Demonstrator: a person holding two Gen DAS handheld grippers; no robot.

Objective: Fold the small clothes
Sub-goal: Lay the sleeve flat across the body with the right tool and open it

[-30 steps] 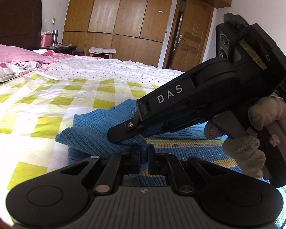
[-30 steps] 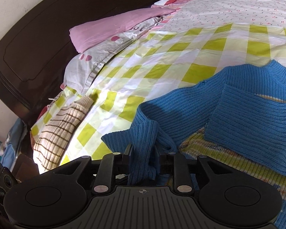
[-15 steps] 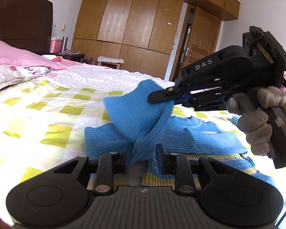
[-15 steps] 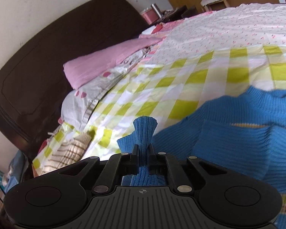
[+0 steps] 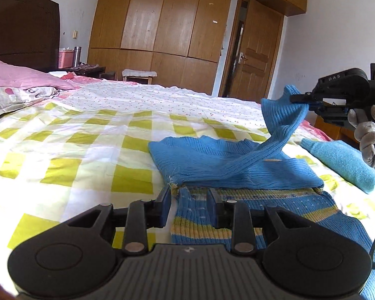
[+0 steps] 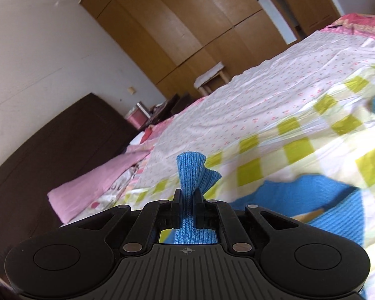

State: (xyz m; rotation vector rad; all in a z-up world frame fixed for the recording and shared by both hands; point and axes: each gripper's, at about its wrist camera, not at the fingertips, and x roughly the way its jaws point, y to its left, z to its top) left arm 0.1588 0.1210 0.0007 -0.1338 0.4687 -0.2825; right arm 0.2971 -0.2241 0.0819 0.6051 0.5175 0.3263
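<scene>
A: Left wrist cam sits low over the bed, facing the wardrobe, sweater close.
B: Right cam's rolled, probably higher; blurred. Shared: bed, sweater, wardrobe, headboard.

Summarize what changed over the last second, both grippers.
The right gripper closed on the blue sleeve and carried it up and across the sweater, away from the left gripper. The left gripper, shut on the sweater a second ago, let go; its jaws now stand open over the striped hem. The sweater body, the folded blue cloth and the bed stayed put.
</scene>
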